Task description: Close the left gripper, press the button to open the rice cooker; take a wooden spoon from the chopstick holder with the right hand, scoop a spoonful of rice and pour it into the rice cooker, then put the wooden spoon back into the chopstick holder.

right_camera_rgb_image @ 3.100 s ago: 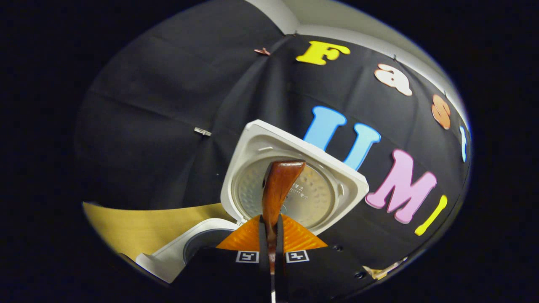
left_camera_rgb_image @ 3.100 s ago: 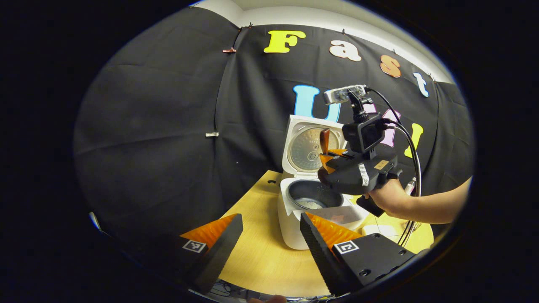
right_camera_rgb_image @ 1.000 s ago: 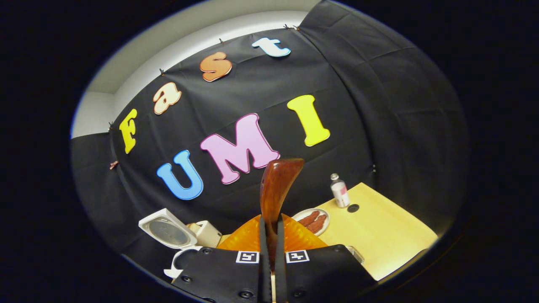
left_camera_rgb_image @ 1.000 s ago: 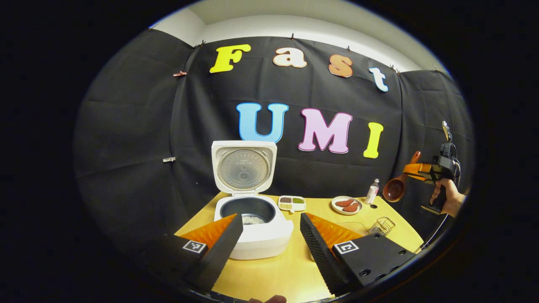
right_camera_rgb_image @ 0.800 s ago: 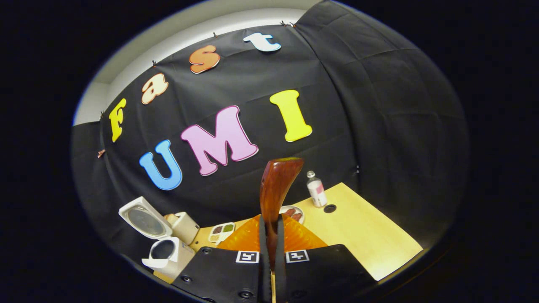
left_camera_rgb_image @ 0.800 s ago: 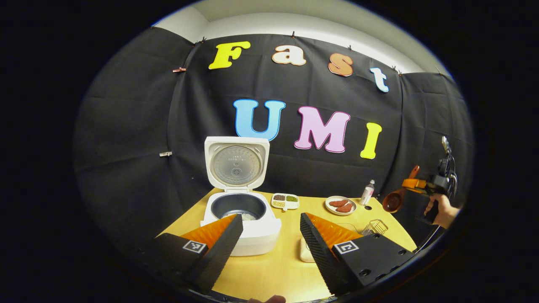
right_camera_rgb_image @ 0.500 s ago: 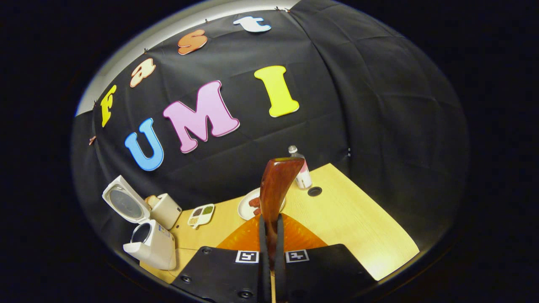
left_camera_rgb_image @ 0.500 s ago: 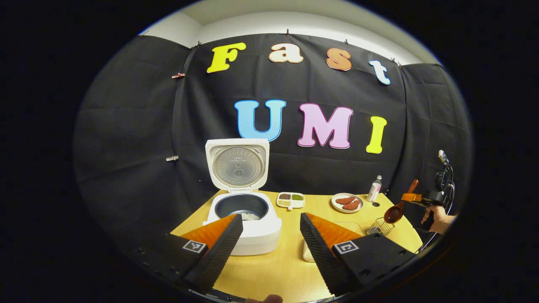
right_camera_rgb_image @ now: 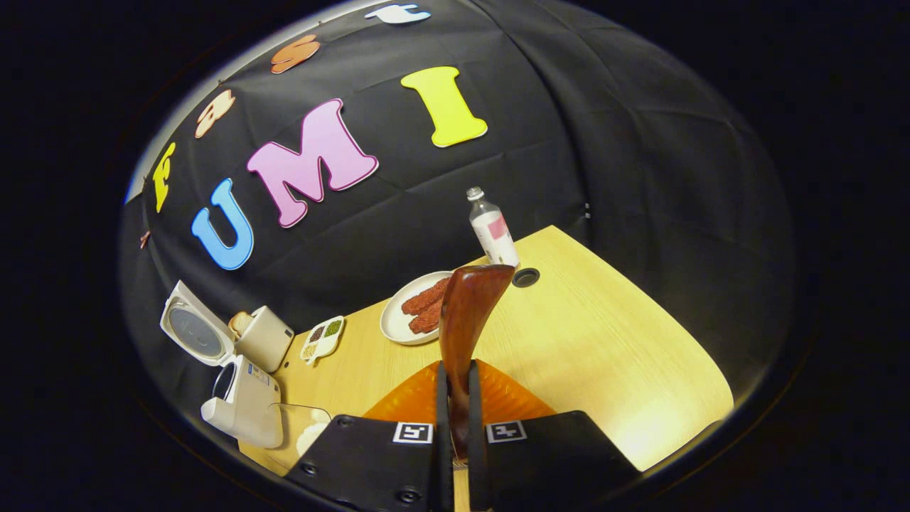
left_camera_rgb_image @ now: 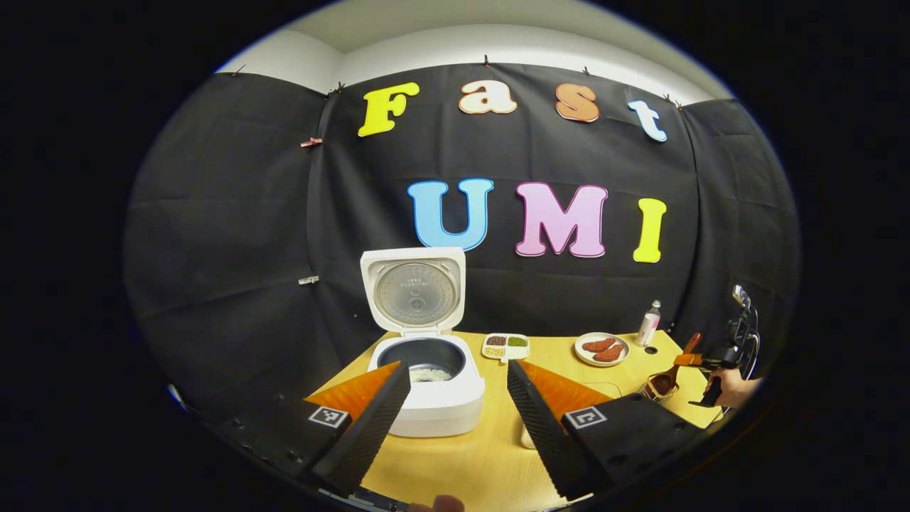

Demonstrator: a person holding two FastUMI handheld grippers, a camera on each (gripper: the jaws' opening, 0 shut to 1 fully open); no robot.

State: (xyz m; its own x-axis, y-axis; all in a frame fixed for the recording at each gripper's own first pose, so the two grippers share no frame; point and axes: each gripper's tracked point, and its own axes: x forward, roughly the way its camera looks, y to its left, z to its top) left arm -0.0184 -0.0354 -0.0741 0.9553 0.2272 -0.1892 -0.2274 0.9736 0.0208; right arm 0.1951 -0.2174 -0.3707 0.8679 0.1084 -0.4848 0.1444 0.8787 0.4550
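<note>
The white rice cooker [left_camera_rgb_image: 434,398] stands open on the wooden table, lid [left_camera_rgb_image: 416,293] upright, rice in its dark pot. My left gripper [left_camera_rgb_image: 455,402] hangs open in front of it, holding nothing. Far right in the left gripper view, my right gripper [left_camera_rgb_image: 688,360] is shut on the wooden spoon [left_camera_rgb_image: 674,368], whose bowl points down at the mouth of the wire chopstick holder [left_camera_rgb_image: 648,393]. In the right gripper view, the spoon's handle [right_camera_rgb_image: 466,320] rises from the shut right gripper [right_camera_rgb_image: 455,427]. The cooker [right_camera_rgb_image: 242,405] lies far to the left there.
A clear rice container [right_camera_rgb_image: 306,427] sits beside the cooker. At the back stand a divided dish [left_camera_rgb_image: 505,344], a plate of red food [left_camera_rgb_image: 601,348] and a small bottle [left_camera_rgb_image: 648,323]. A white box-like appliance [right_camera_rgb_image: 263,340] is behind the cooker. The table [right_camera_rgb_image: 604,341] has a cable hole [right_camera_rgb_image: 526,277].
My right gripper carried the spoon away from the cooker to the table's right end and lowered its bowl to the wire holder. The left gripper stayed open, drawn back from the cooker.
</note>
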